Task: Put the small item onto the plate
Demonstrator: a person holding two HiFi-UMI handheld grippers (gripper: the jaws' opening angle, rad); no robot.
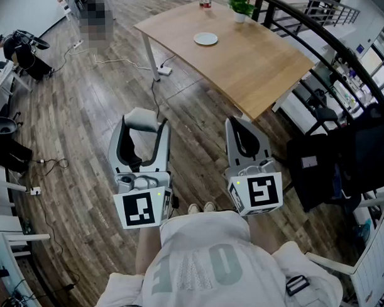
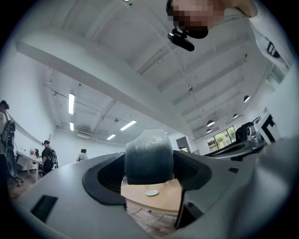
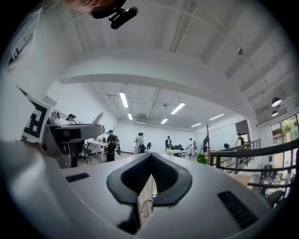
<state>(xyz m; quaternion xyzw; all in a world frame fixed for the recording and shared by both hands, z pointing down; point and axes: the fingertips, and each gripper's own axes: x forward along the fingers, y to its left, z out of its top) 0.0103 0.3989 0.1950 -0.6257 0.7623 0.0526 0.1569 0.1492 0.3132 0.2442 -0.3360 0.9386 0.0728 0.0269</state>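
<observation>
Short of the near corner of the wooden table (image 1: 258,59), over the plank floor (image 1: 84,122): both grippers are held side by side in front of the person, well apart from the tabletop.

Left gripper (image 1: 143,129): jaws spread wide and clamped on the small item (image 2: 148,158). In the left gripper view the item fills the gap between the two black pads and touches both.

Item appearance:
- Rounded, dome-topped block with a flat lower edge.
- Finely pebbled surface.
- Pale grey at the crown, shading to dark grey lower down in the left gripper view.
- From the head view it reads as a light grey-white cap bridging the jaw tips.
- I cannot tell what it is made of.

Right gripper (image 3: 149,175): jaws closed together, pads meeting along a thin seam, nothing between them.

Plate (image 1: 205,38): small, white, round. It lies flat on the table toward the far end, with nothing on it. In the left gripper view it shows directly under the held item, on the tabletop beyond.

Also at the table's far end, beyond the plate: a potted plant (image 1: 239,3) and a small container (image 1: 205,1). A dark railing (image 1: 313,26) runs along the table's right side. A power strip (image 1: 164,71) lies on the floor beside the table's leg.
</observation>
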